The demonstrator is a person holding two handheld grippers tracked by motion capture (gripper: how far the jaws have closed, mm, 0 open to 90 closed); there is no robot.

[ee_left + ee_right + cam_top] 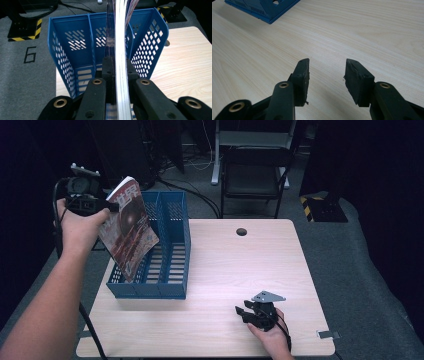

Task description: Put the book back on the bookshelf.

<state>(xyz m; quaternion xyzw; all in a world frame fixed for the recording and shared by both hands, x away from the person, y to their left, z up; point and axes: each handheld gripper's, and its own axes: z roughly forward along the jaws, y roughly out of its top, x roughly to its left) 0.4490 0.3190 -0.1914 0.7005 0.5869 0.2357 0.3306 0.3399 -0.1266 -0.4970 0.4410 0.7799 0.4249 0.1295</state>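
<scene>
A magazine (128,227) with a dark red cover hangs tilted over the left slot of the blue file rack (170,265), its lower corner inside the rack. My left gripper (105,205) is shut on its upper left edge. In the left gripper view the magazine's page edge (121,50) runs up between the jaws, with the blue file rack (75,42) behind it. My right gripper (245,312) rests low near the table's front edge, and in its own view the right gripper (327,70) stands open with only bare tabletop between its fingers.
The wooden table (235,270) has a round cable hole (241,231) near its far edge. A dark chair (255,175) stands behind the table. The rack's corner (265,7) shows far off in the right gripper view. Grey floor with a painted number (30,54) lies to the left.
</scene>
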